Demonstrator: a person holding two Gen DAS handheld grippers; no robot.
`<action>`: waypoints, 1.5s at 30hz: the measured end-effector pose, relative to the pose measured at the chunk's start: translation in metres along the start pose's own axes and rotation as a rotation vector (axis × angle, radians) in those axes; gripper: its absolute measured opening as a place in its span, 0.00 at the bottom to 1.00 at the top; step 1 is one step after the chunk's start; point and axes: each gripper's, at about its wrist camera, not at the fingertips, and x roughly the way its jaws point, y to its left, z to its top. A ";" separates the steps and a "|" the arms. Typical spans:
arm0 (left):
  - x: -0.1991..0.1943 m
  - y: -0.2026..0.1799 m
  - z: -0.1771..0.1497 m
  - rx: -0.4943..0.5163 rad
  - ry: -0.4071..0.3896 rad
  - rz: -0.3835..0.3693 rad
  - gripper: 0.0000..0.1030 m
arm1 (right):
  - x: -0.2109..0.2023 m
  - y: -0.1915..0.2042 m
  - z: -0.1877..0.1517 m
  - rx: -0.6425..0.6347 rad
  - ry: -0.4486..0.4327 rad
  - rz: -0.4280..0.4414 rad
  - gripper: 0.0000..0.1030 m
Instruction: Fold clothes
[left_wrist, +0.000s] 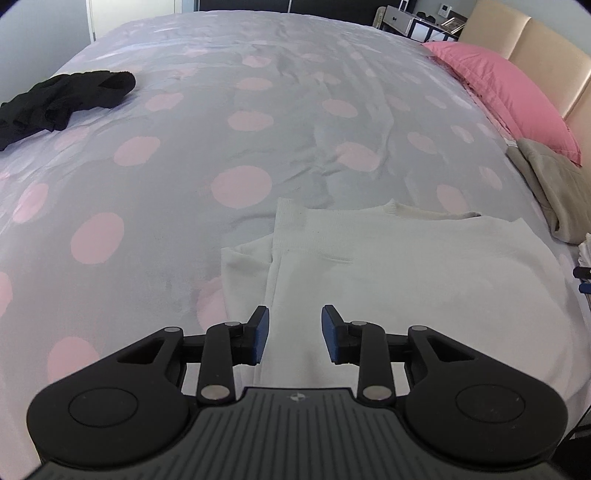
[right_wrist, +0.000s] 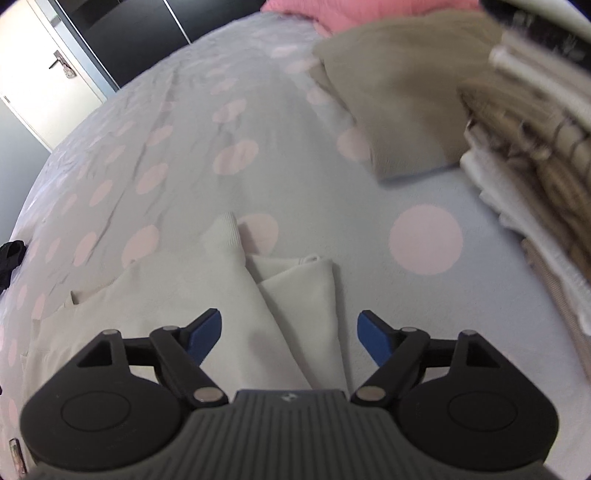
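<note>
Bed: While the grey spread with pink dots (left_wrist: 192, 155) fills both views, we see the white garment (left_wrist: 406, 266) lying flat near its close edge, partly folded.
Other clothes: a black garment (left_wrist: 66, 99) lies well apart at far left; a beige garment (right_wrist: 399, 92) and a stack of folded clothes (right_wrist: 535, 177) sit to the right.
Garment axis: we judge its long side runs across the left wrist view, ribbed cuff (left_wrist: 288, 218) pointing away from us.
Left gripper (left_wrist: 295, 338): released, fingers part-way apart, empty, hovering over the garment's folded left strip.
Right gripper (right_wrist: 289, 336): released, spread wide, empty, above the right-hand folded flap (right_wrist: 306, 291).
Nearer hand: we judge each gripper sits over its own end; neither pad touches cloth.
</note>
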 end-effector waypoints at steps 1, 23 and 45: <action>0.004 0.003 0.000 -0.011 0.006 -0.001 0.28 | 0.008 -0.003 0.000 0.012 0.023 0.010 0.80; 0.055 -0.013 0.017 0.020 0.024 0.049 0.34 | 0.016 0.001 0.010 0.002 -0.017 -0.034 0.54; 0.059 -0.022 0.022 0.019 -0.010 0.073 0.01 | 0.014 0.000 -0.001 -0.006 0.065 -0.016 0.05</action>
